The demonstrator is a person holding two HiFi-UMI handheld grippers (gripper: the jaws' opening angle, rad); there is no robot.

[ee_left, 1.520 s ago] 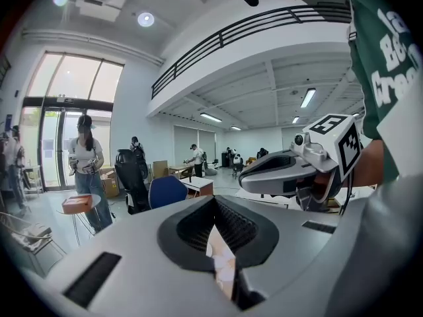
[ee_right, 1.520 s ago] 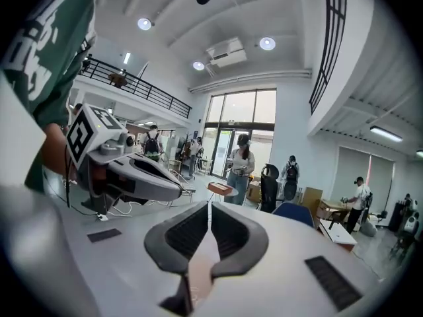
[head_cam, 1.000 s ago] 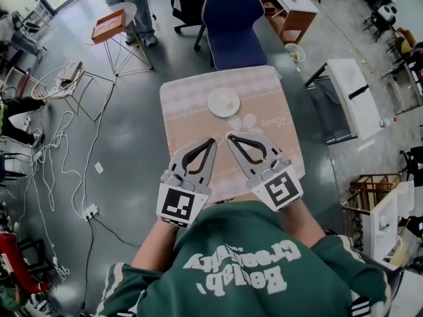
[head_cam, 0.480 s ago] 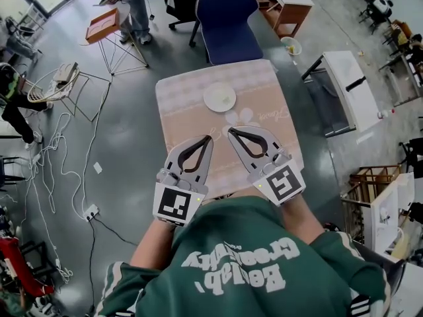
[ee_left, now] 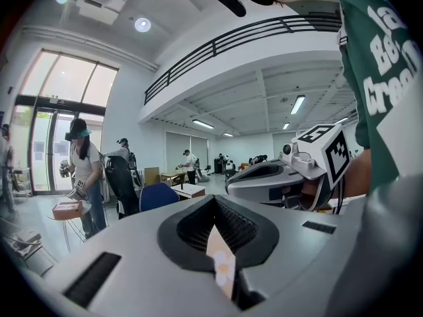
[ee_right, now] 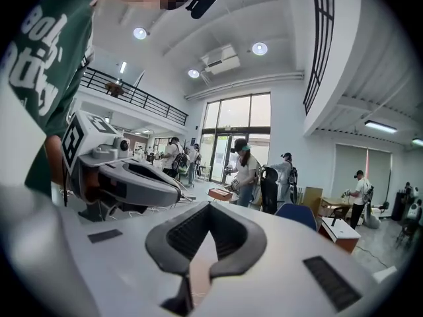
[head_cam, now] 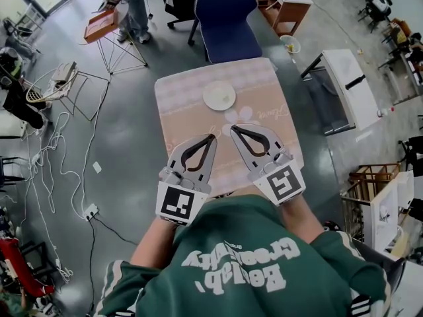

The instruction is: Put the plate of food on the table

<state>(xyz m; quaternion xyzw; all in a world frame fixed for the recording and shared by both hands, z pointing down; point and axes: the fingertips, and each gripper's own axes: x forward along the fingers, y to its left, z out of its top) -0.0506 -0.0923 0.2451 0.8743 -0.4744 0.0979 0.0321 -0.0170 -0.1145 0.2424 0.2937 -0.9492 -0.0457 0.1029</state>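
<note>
A white plate (head_cam: 219,96) with a little yellowish food on it rests at the far middle of the small table, which has a pink cloth (head_cam: 182,111). Both grippers hover side by side over the table's near half, well short of the plate. The left gripper (head_cam: 211,138) is shut, its tips meeting with nothing between them. The right gripper (head_cam: 232,129) is likewise shut and holds nothing. In the left gripper view the shut left gripper (ee_left: 215,200) fills the bottom, and the right gripper (ee_left: 277,177) shows beside it. In the right gripper view the right gripper (ee_right: 210,207) is shut too. The plate is hidden in both gripper views.
A blue chair (head_cam: 227,18) stands at the table's far side. A white bench (head_cam: 347,88) lies to the right and a small bin (head_cam: 289,45) behind it. A folding stand (head_cam: 102,25) with a person and loose cables (head_cam: 59,157) are on the left floor.
The head view has shifted a little, so the table and plate sit slightly higher in the picture. Both grippers stay shut, side by side, over the near part of the table.
</note>
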